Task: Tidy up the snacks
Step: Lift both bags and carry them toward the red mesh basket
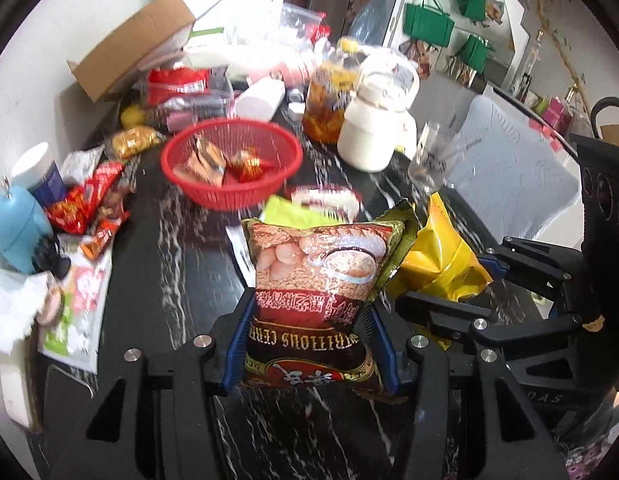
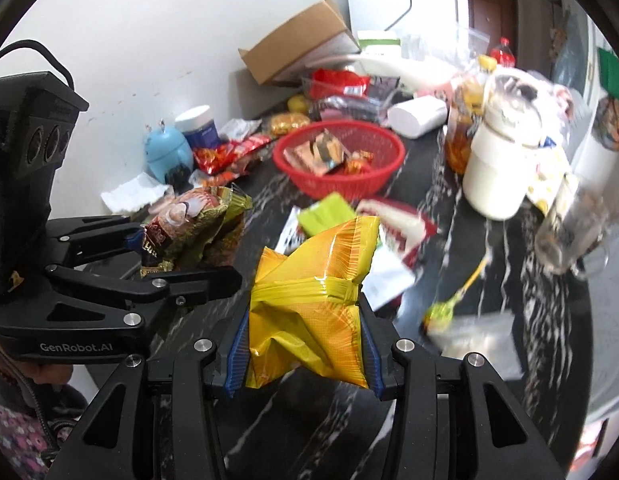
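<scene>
The left gripper (image 1: 311, 344) is pinching an upright cereal bag (image 1: 313, 280), the right gripper (image 2: 305, 348) a crumpled yellow snack bag (image 2: 309, 300), above the open black marble tabletop (image 1: 181, 264) near the red basket (image 1: 229, 192).

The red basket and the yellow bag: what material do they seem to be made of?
Red basket: apparently moulded plastic, matte, its wall a fine perforated mesh. Yellow bag, held in the right claw: seemingly thin plastic film, glossy, with sharp crinkles and bright highlights.
</scene>
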